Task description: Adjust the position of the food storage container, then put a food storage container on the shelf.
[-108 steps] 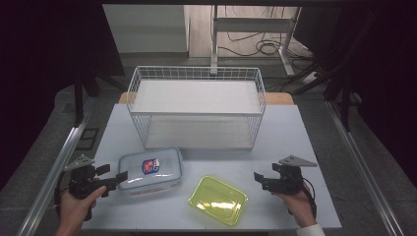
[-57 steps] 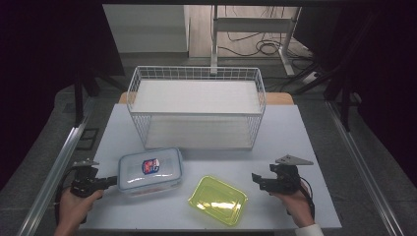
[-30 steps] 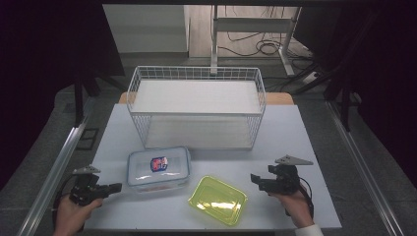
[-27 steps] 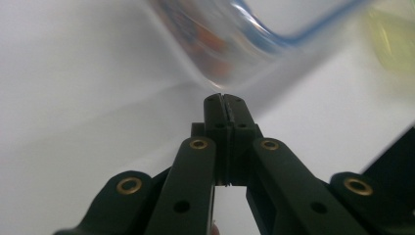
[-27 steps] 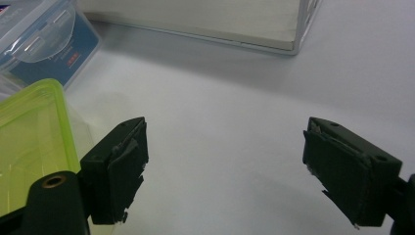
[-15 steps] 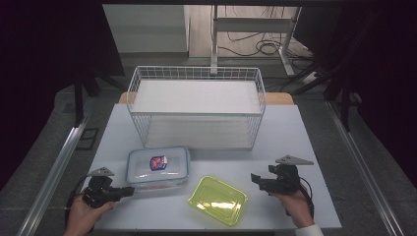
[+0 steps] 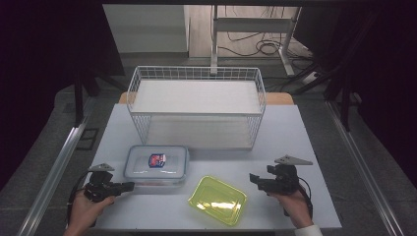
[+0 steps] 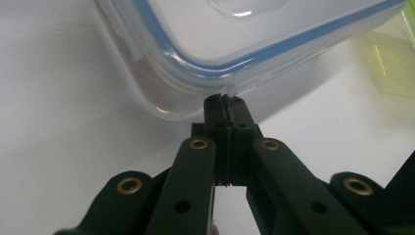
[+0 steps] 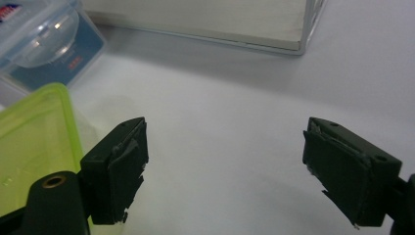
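Left gripper view: closed left gripper [image 8: 226, 100] tips touching clear container [image 8: 235, 44] corner.

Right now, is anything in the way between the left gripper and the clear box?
No. The left gripper, jaws shut, has its tips right at the near corner of the clear box, with only bare table around them. The yellow tray sits off to the side.
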